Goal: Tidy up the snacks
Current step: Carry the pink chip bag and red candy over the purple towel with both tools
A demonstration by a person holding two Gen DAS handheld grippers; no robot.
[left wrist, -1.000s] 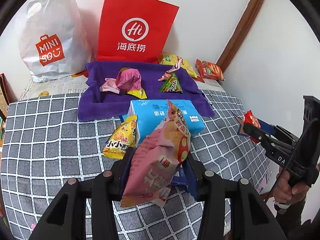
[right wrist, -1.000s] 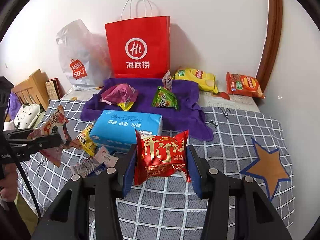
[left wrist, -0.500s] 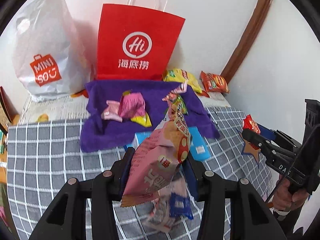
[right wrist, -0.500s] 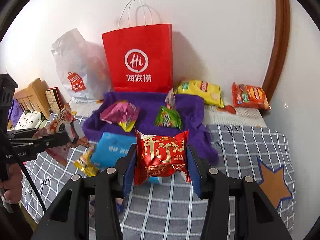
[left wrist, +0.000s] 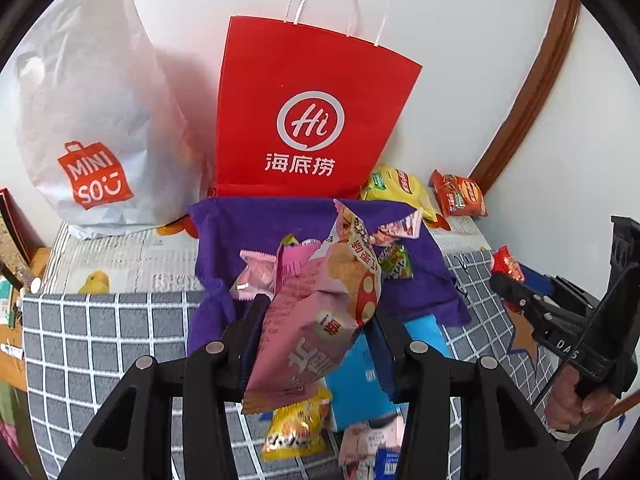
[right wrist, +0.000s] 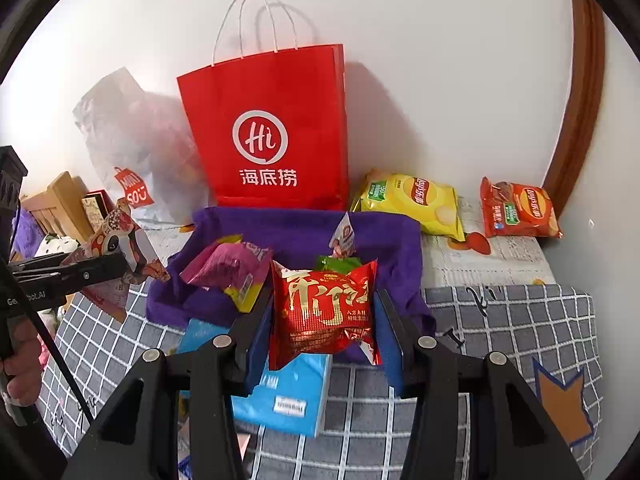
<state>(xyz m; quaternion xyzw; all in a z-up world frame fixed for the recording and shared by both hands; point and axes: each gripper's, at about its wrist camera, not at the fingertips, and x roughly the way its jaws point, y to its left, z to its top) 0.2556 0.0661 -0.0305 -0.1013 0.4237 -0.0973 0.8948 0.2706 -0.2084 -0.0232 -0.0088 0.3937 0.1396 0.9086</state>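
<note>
Purple cloth [right wrist: 304,228] served as your landmark: your left claw [left wrist: 316,332] gripped the pink snack bag [left wrist: 320,312] just before it, and your right claw [right wrist: 322,320] clamped the red snack packet [right wrist: 324,308] above its near edge.
</note>
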